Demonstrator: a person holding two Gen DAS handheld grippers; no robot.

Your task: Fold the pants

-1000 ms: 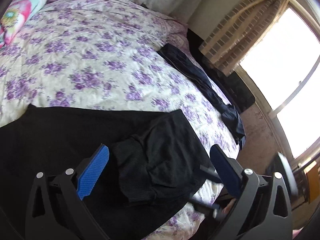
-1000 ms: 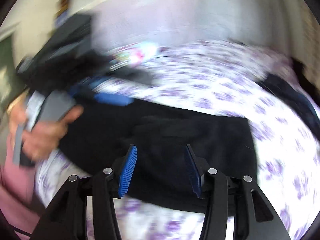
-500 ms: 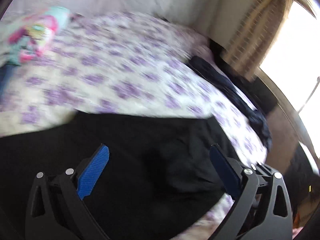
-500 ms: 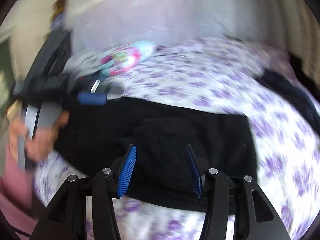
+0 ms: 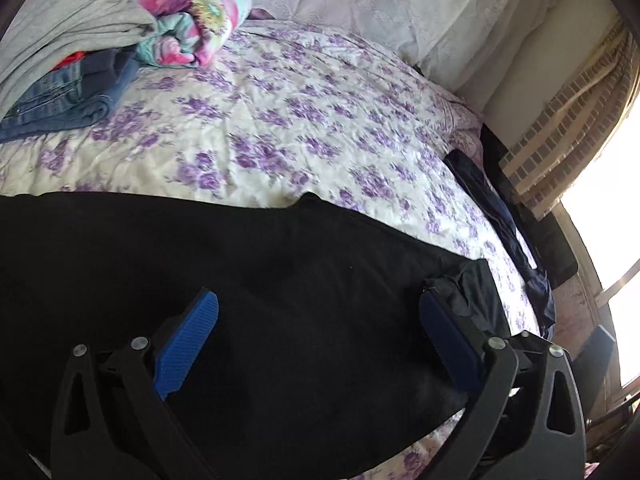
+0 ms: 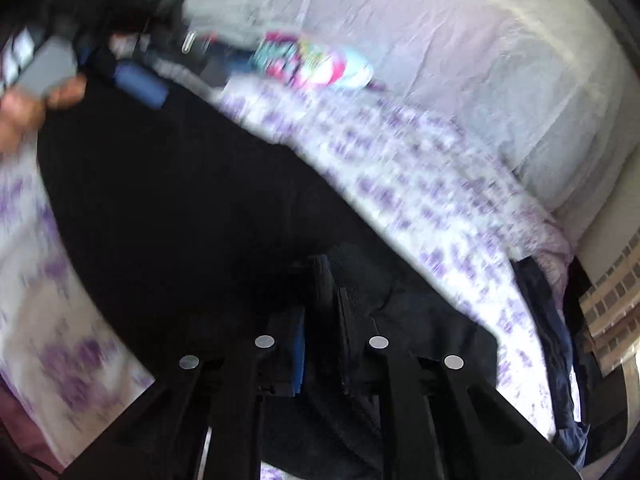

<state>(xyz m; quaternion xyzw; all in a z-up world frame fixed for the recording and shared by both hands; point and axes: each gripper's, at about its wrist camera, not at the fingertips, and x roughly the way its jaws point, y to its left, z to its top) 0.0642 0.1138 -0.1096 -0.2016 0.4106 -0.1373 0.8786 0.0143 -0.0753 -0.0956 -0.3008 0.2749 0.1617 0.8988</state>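
Note:
The black pants (image 5: 260,280) lie spread across the near edge of the purple-flowered bed (image 5: 280,120). My left gripper (image 5: 318,316) is open just above the cloth, its blue pads wide apart. In the blurred right wrist view, the pants (image 6: 180,208) fill the middle. My right gripper (image 6: 324,292) is shut on a fold of the pants near their right end. The left gripper (image 6: 136,80), held by a hand, shows at the upper left by the pants' far end.
Folded jeans (image 5: 60,96), a grey garment (image 5: 72,16) and a colourful blanket (image 5: 192,28) are stacked at the bed's far left. A dark blue garment (image 5: 500,216) lies along the right edge. A curtain (image 5: 568,112) and bright window are at right.
The right gripper went from open above the pants to shut on their cloth. The left gripper moved left along the pants, staying open; the bunched fold under it is gone from its view.

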